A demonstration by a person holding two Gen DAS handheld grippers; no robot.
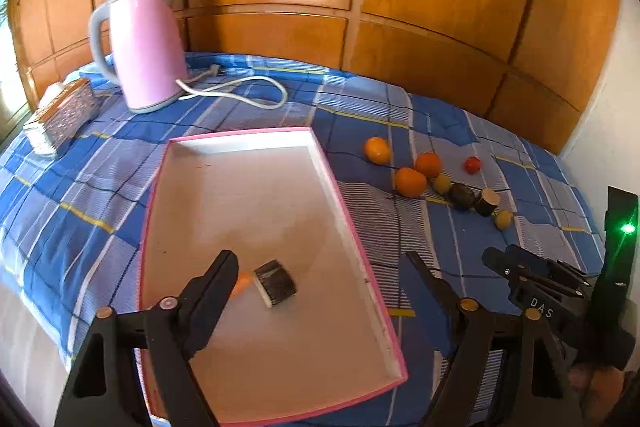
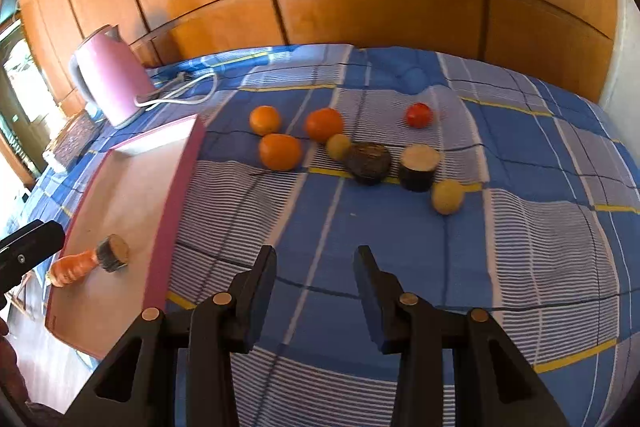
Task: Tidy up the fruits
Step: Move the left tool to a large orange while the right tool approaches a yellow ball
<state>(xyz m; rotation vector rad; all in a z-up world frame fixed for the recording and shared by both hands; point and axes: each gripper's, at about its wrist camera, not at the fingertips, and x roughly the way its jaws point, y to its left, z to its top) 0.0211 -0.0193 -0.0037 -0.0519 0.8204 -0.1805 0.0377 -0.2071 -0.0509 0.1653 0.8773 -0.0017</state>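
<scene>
Shallow pink-rimmed rectangular tray (image 1: pixel 352 227) on the blue plaid cloth (image 2: pixel 400 247) holds an orange carrot piece (image 2: pixel 72 267) touching a dark cylindrical cut piece (image 1: pixel 276 283). Left gripper (image 1: pixel 320 267): jaws wide apart above the tray, empty. Right gripper (image 2: pixel 316 267): jaws apart, empty, above cloth near the loose round fruits (image 2: pixel 280 151).

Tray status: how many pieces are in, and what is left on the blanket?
Done: two pieces lie in the tray, a carrot and a dark cut piece. In hand: nothing; the left gripper and right gripper are empty. Left: three oranges, tomato and the others.
</scene>
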